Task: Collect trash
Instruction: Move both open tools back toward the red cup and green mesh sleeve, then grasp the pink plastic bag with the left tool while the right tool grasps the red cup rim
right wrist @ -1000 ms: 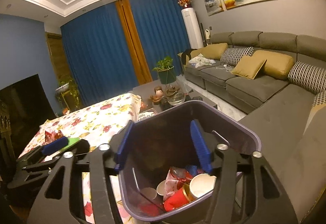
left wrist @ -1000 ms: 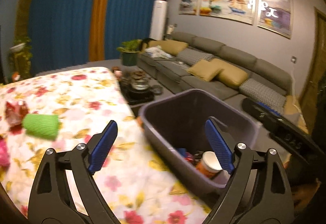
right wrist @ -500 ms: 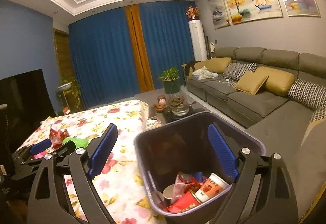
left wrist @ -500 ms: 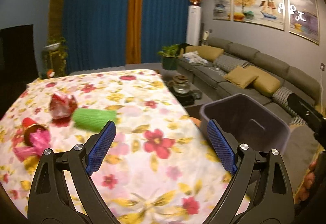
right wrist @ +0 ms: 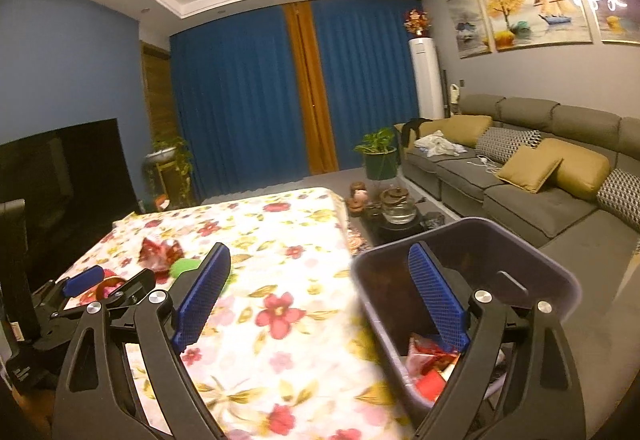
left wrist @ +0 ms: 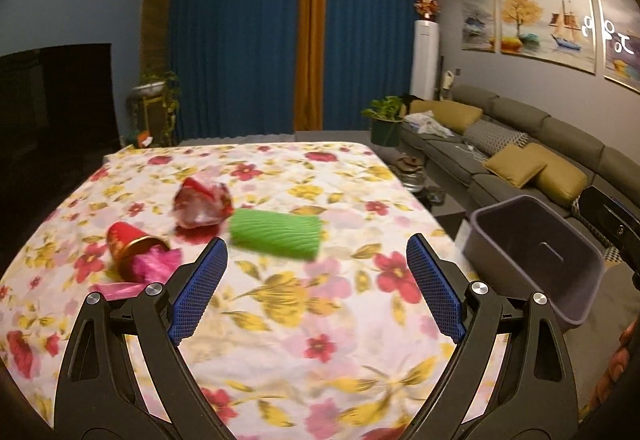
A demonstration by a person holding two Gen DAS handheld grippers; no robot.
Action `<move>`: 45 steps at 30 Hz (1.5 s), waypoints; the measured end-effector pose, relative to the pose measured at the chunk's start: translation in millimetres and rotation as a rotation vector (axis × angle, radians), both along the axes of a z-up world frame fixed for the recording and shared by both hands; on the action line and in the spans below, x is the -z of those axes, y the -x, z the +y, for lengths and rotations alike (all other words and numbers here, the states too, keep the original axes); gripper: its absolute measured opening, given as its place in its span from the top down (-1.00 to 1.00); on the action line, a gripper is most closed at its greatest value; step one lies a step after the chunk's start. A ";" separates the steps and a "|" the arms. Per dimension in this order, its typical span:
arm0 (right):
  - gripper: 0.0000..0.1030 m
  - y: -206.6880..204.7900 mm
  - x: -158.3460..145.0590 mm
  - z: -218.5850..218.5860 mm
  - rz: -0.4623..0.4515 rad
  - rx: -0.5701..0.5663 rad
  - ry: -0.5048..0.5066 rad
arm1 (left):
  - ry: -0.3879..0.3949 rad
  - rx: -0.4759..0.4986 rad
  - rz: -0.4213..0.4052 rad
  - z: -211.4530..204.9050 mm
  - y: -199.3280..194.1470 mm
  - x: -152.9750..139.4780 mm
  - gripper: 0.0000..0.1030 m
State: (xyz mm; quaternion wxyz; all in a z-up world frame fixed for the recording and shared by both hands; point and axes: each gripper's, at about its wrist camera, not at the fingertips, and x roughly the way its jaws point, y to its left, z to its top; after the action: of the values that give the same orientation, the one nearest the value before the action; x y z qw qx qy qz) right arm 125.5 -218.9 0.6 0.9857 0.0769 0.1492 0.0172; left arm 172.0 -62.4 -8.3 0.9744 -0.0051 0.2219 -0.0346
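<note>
Facing the flowered tablecloth (left wrist: 304, 304), the left gripper (left wrist: 316, 280) hung over the table with its blue-padded jaws spread wide and nothing between them, lined up roughly on the green ribbed roll (left wrist: 276, 234) that lay just ahead. Beside that roll sat a crumpled red-and-silver wrapper (left wrist: 202, 201), and nearer the table's left side a red paper cup (left wrist: 130, 246) lay tipped over with pink material spilling from its mouth; these three pieces looked like the trash left to gather. The right gripper (right wrist: 318, 304) was likewise wide apart and empty, poised at the near rim of the grey bin (right wrist: 560, 276), its jaws having just been opening with nothing caught between them. That bin stood off the table's right edge, near the sofa (right wrist: 520, 195), and already held red wrappers and cups at its bottom, presumably placed there so either hand could reach it after a short swing from the table.
</note>
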 end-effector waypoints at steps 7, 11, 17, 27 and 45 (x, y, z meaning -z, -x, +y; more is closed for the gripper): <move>-0.70 -12.0 1.6 42.1 0.011 -0.069 0.013 | -0.017 -0.082 0.001 46.6 3.2 6.5 -0.73; -0.70 -23.9 6.3 70.0 0.027 -0.113 0.024 | 0.000 -0.133 -0.001 82.5 5.1 13.0 -0.73; -0.70 -46.4 17.9 114.7 0.064 -0.190 0.038 | 0.019 -0.215 0.009 132.4 6.6 24.1 -0.73; -0.70 -79.1 37.7 170.7 0.125 -0.277 0.060 | 0.082 -0.229 0.080 178.2 -10.4 45.2 -0.73; -0.70 -102.1 44.1 185.1 0.164 -0.315 0.061 | 0.215 -0.066 0.301 193.1 -53.6 77.4 0.81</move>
State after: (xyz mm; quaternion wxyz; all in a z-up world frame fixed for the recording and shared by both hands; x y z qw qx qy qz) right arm 227.6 -33.8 -43.5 0.9572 0.0236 0.2396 0.1607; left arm 225.6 130.8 -85.7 0.9246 -0.1218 0.3600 -0.0249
